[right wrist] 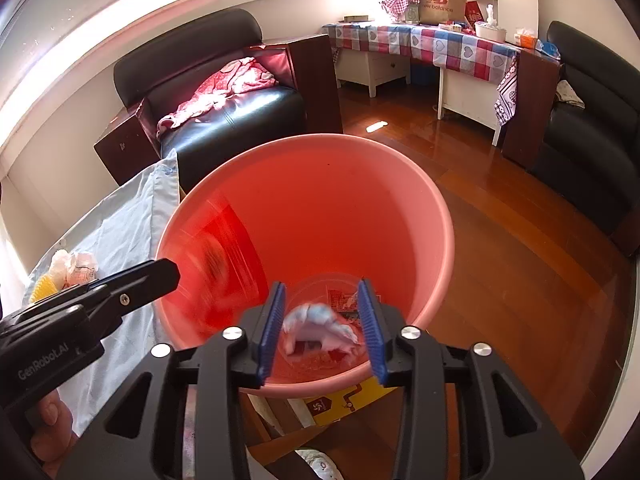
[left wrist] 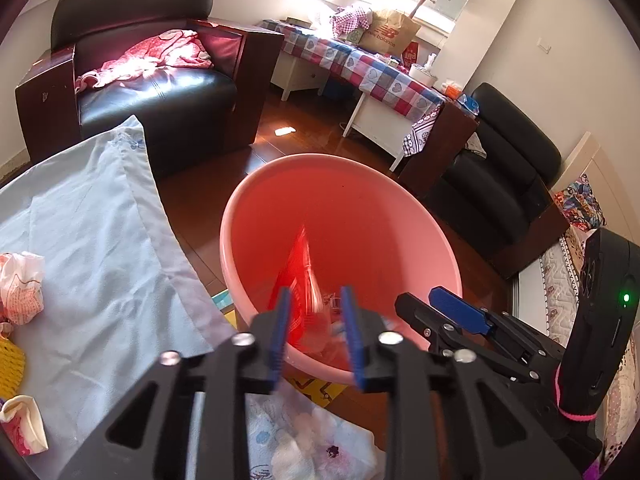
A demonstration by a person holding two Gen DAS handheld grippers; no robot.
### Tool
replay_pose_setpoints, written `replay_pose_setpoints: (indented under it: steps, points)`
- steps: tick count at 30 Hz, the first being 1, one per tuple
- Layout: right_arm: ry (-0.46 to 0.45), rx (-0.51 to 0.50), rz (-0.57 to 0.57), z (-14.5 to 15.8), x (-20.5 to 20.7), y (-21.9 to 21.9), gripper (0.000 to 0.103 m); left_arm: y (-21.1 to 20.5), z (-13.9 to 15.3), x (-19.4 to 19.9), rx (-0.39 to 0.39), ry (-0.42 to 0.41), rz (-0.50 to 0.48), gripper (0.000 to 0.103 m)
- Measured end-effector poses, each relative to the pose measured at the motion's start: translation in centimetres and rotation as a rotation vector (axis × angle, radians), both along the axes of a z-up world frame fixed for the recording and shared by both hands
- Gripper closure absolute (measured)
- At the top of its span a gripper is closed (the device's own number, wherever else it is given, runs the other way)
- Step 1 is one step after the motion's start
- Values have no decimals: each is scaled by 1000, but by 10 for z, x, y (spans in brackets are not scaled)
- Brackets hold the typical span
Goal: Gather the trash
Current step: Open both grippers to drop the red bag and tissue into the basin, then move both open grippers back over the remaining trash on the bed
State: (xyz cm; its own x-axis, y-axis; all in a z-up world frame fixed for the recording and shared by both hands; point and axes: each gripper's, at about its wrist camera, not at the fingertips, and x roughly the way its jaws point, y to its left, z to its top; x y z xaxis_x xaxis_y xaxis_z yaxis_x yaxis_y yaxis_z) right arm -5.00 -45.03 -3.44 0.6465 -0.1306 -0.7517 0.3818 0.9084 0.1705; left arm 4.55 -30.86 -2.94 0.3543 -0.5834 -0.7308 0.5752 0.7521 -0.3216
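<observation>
Now both grippers' fingers [left wrist: 285,312] [right wrist: 368,312] hang apart over the pink bin [right wrist: 436,216].

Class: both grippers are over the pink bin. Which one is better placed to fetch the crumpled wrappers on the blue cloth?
Left gripper: open, and the crumpled wrappers lie on its side of the pink bin.

Pink bin [right wrist: 420,216], round, upright, open top, sits right under and ahead of both grippers. Red plastic wrapper [left wrist: 298,276], blurred, mid-air inside the bin just beyond the left gripper [left wrist: 316,332], clear of its pads. Crumpled white-blue tissue wad [right wrist: 320,326] seen between the right gripper [right wrist: 324,328] pads, not pressed by them, blurred, down near the bin's bottom w/ other scraps. More crumpled paper [left wrist: 22,288] on the cloth, well left of the left gripper.
</observation>
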Motion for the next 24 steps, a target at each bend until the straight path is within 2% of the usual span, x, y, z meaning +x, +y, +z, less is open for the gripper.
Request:
replay_pose_setpoints:
  steps: [13,19,24]
  points:
    - [-72,-37,65,23,-12,26,63,31,24,-12,-11,-65,21,61]
    - [-103,-26,130,32,-17,48,63,62,35,-24,6,-107,46,61]
    - [-112,-27,183,36,-17,74,63,95,38,-32,12,-106,91,61]
